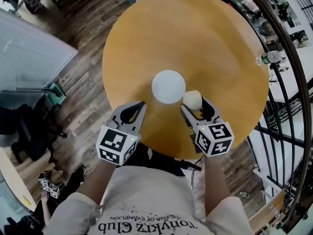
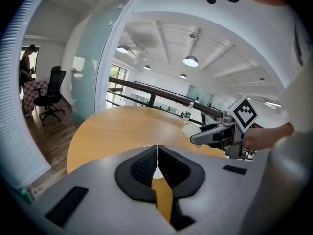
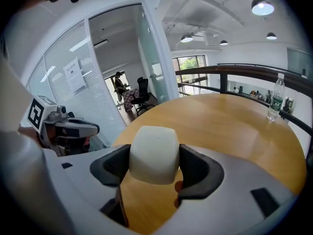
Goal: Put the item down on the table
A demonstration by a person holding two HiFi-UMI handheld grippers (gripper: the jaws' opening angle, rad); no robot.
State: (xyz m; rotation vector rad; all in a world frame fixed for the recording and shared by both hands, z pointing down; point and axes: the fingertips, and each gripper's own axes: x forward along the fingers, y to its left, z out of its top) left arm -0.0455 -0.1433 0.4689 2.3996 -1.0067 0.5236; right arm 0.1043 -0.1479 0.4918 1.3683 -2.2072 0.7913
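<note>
Wood of a warm honey colour makes up the round table (image 1: pixel 205 43), which fills most of the head view; a dark railing (image 1: pixel 288 67) curves round its right side above plank flooring (image 1: pixel 83 58). At the near edge stands the person, seen as a pale T-shirt (image 1: pixel 146 199) and two forearms reaching out.

The left gripper (image 1: pixel 141 105) hangs over the table's near-left edge. In the left gripper view its black-padded fingers (image 2: pixel 142 168) are pressed together with nothing between them.

The right gripper (image 1: pixel 193 105) is to the right of it, further over the table. Its fingers (image 3: pixel 198 173) are clamped on the item (image 3: pixel 152 153), a cream-white, smooth, rounded lump that sticks out past the pads. Bare tabletop shows below it; whether it touches the wood cannot be told.

A round white disc (image 1: pixel 168 86) lies flat near the table's middle, and in the head view the item (image 1: pixel 192 100) sits just beside its lower right edge.

A clear plastic bottle (image 3: pixel 275 98) stands upright at the table's far right rim, well apart from both grippers.
</note>
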